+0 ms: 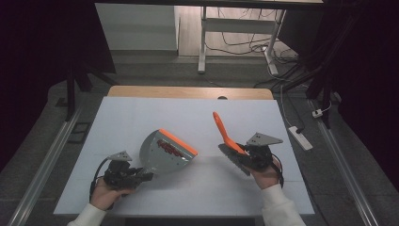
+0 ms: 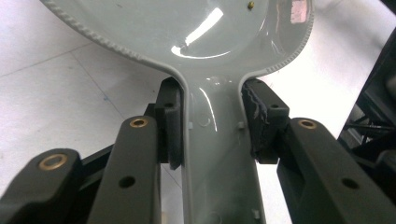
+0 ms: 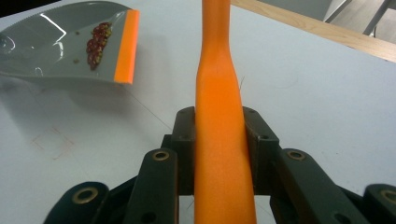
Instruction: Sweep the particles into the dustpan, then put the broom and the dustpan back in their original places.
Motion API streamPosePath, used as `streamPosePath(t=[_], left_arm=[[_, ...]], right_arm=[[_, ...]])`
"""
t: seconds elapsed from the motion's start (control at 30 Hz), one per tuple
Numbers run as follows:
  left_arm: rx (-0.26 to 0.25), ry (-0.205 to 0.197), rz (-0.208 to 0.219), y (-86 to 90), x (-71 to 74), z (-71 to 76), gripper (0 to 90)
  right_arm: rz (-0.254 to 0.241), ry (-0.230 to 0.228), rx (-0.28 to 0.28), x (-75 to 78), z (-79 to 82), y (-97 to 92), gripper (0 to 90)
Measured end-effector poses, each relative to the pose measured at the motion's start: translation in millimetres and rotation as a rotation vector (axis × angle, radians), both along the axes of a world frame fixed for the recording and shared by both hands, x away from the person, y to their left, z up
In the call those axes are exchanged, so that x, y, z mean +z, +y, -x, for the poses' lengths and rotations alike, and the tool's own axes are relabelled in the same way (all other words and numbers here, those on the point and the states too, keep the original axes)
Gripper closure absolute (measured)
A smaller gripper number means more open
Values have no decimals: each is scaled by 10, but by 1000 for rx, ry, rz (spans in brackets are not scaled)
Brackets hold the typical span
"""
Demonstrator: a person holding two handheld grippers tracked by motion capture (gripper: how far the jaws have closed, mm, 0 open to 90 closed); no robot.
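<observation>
The left gripper (image 1: 141,177) is clamped on the narrow handle of a grey plastic dustpan with an orange rubber lip (image 1: 165,153), its pads (image 2: 170,123) pressing both sides of the handle. The pan lies near the middle of the white table (image 1: 141,117), and a small heap of dark red bits, perhaps beans (image 3: 97,44), sits just behind the lip. Right of the dustpan, well apart from it, the right gripper (image 1: 242,157) grips a hand brush with an orange plastic handle (image 1: 225,134), handle pointing away from the person
</observation>
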State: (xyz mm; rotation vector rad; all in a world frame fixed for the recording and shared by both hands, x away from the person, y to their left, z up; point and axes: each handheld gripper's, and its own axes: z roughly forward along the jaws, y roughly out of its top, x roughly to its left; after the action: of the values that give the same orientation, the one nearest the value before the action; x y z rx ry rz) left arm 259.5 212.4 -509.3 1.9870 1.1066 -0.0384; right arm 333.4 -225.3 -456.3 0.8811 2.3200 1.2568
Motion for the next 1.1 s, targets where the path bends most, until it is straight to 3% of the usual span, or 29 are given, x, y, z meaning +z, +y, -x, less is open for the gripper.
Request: streamPosePath(t=[0.53,0.77,1.1], left_arm=[[79,-17,15,59,-4,75,618],[147,-27,13,111,-22,153,618],[203,-19,19,186,-55,209,618]], right_arm=[[-19,1,-47,26,24,-193,698],[-18,7,-54,11,56,-262,699],[-24,20,-73,-9,87,-361,698]])
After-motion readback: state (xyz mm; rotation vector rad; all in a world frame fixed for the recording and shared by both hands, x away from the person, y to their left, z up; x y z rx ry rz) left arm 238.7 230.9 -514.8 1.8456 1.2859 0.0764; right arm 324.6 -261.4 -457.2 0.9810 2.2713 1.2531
